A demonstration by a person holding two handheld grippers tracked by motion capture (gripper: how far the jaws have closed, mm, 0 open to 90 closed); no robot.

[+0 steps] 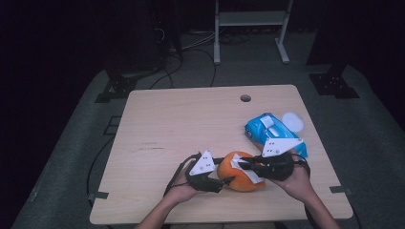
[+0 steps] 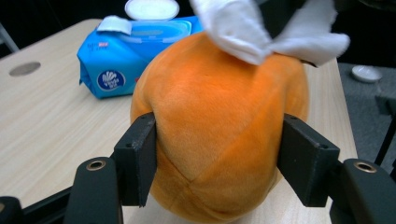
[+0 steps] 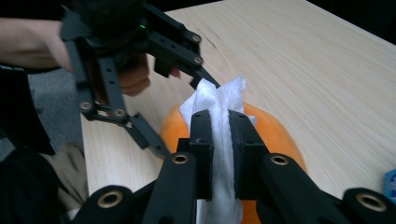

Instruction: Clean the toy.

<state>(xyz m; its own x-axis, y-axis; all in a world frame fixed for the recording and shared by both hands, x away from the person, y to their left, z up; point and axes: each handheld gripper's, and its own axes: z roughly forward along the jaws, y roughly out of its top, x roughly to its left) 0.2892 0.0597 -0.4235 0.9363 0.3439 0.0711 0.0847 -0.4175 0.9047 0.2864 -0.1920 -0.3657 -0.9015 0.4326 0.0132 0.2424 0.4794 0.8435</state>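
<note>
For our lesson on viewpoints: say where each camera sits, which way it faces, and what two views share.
High view: above the table, facing forward and down; forearms, both hands.
Left gripper view: on the left gripper, facing the orange plush; its fingers.
Right gripper view: on the right gripper, facing the white wipe; its fingers.
Shared: plush, wipe.

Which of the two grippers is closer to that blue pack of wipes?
Right. The right gripper sits just in front of the blue wipes pack; the left gripper is beyond the orange plush ball, farther away.
</note>
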